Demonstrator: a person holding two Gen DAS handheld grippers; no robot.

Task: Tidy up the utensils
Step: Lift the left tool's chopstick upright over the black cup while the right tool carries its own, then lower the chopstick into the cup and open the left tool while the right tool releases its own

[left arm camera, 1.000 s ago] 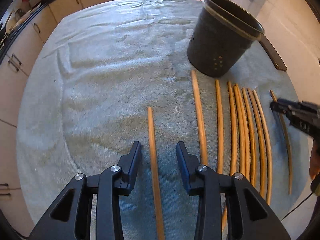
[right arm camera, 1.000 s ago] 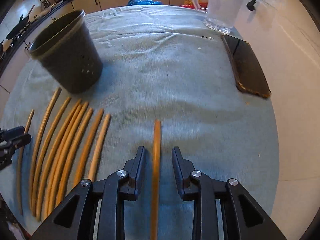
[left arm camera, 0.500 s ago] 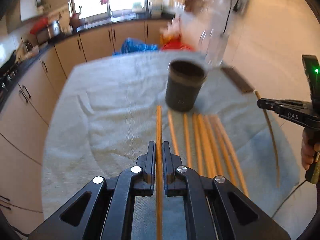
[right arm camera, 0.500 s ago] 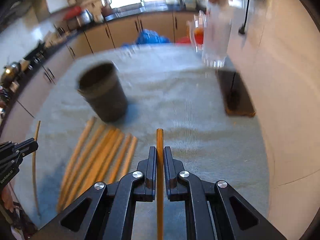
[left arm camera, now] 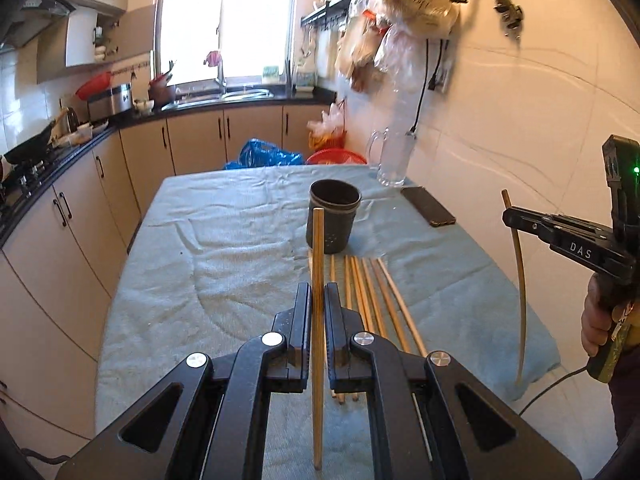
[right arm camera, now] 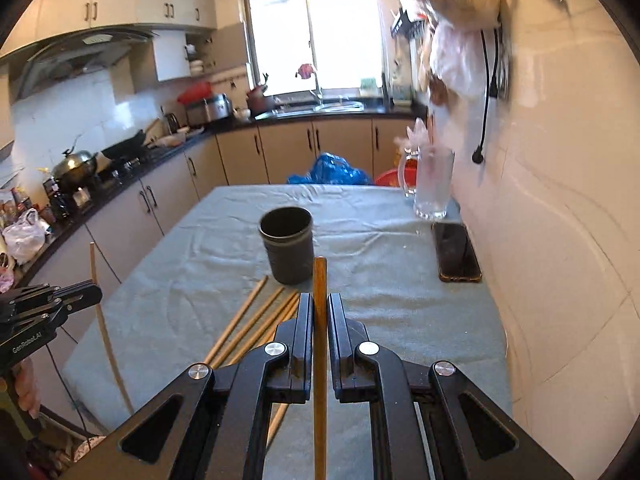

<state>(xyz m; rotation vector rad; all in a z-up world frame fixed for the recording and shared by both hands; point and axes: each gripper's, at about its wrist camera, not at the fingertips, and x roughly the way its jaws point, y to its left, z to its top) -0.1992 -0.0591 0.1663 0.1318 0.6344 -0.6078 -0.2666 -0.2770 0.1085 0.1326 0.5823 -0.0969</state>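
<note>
My left gripper [left arm camera: 317, 292] is shut on a wooden chopstick [left arm camera: 318, 256], held above the cloth and pointing toward the dark cup [left arm camera: 334, 216]. Several more chopsticks [left arm camera: 376, 296] lie side by side on the cloth just in front of the cup. My right gripper [right arm camera: 320, 300] is shut on another chopstick [right arm camera: 320, 280], also lifted, with the cup [right arm camera: 286, 248] ahead and slightly left. Each view shows the other gripper off to the side: the right one [left arm camera: 510, 216] and the left one [right arm camera: 94, 294], each with a chopstick in its jaws.
A blue-grey cloth [left arm camera: 224, 240] covers the table. A dark phone [left arm camera: 428, 206] and a glass mug [left arm camera: 394, 158] sit at the far right by the tiled wall. Kitchen cabinets [left arm camera: 80, 216] run along the left. A cable hangs off the table's near right edge.
Both grippers closed on a chopstick each and lifted them off the cloth. Both views have risen and tilted up, so the kitchen beyond the table shows.
</note>
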